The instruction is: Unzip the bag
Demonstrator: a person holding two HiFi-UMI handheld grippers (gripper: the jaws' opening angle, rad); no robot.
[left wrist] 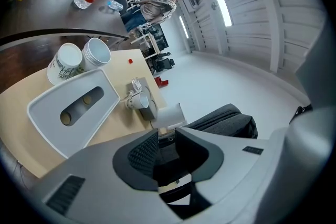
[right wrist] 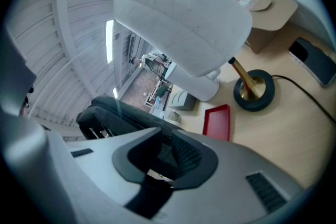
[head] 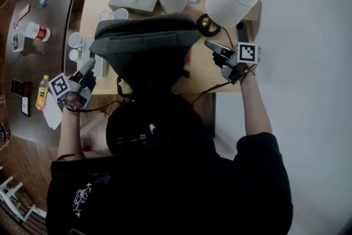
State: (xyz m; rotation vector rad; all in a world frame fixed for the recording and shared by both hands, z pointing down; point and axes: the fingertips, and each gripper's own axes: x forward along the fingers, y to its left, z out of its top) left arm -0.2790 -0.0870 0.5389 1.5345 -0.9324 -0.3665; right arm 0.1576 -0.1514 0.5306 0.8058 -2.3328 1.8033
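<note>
Wears a black top (head: 165, 190) with short sleeves (head: 258, 146) and a small white print (head: 82, 197) on the left side of the back. Shows a black head (head: 146, 126); hair or cap, hard to tell.

Carries on the left gripper (head: 88, 66) a cube (head: 59, 86) with black square markers on white, and on the right gripper (head: 215, 48) a second cube (head: 248, 53) of the same kind. Trails a thin dark cable (head: 212, 88) from the right side.

Has, in both gripper views, smooth light grey shells, dark ribbed pads (left wrist: 144, 152) inside the jaws, and a dark grooved patch (right wrist: 265, 191) on the shell.
</note>
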